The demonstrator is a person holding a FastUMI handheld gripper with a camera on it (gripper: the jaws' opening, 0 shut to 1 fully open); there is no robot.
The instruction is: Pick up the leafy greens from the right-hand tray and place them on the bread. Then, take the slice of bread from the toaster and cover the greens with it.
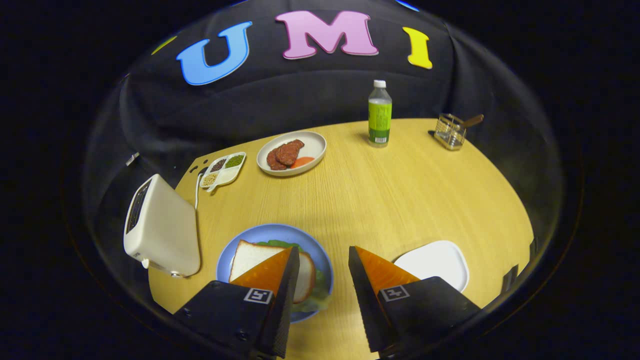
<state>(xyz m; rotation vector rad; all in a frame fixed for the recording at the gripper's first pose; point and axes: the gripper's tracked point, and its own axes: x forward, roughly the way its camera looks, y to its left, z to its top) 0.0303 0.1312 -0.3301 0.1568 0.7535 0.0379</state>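
Apparently both steps were done: the bread slice (255, 260) lay over the leafy greens (317, 295) on the blue plate (280, 232) near the counter's front edge, the white tray (440, 262) bare, the tool (324, 267) wide open, empty.

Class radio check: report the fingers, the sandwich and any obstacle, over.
Gripper open, fingers holding nothing. Bread slice lies over the leafy greens on the blue plate. White tray bare. Nothing in the way.
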